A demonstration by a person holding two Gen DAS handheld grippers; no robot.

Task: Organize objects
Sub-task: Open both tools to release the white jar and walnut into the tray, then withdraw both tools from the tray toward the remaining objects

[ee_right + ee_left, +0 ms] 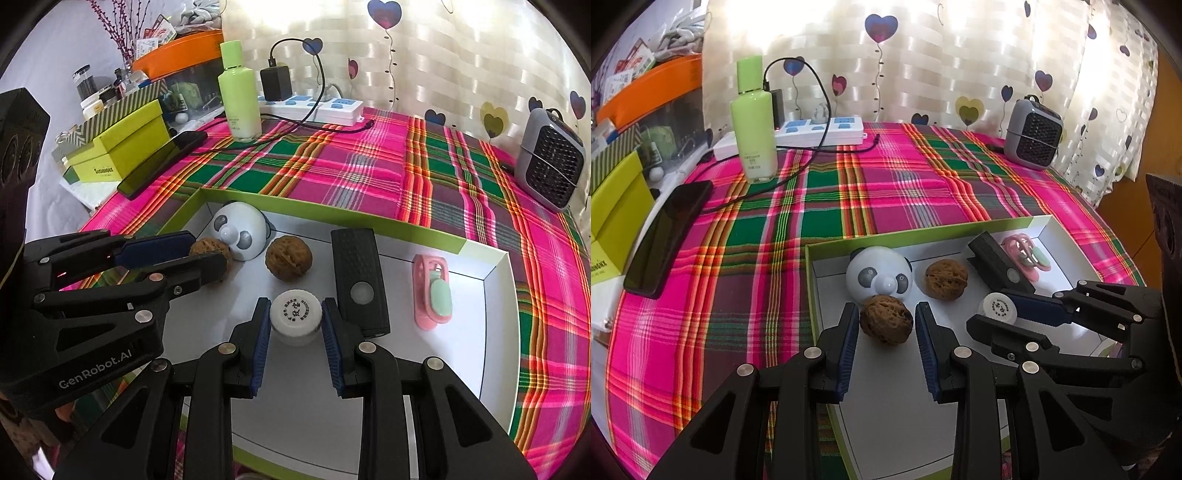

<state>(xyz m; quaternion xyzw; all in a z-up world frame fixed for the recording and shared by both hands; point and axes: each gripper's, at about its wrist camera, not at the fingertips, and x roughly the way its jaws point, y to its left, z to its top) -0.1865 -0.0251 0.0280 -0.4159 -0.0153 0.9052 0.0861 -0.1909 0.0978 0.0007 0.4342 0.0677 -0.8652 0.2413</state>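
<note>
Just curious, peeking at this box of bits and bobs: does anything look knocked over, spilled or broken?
Nothing looks spilled or broken. The only oddity: the panda toy lies tipped on its side in the box, nose toward the walnut between the left gripper's fingers.

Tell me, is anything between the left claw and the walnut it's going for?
Nothing visible. The walnut already sits between the left claw's pads inside the green-rimmed box. The panda toy touches it from behind, outside the pads' closing path.
</note>
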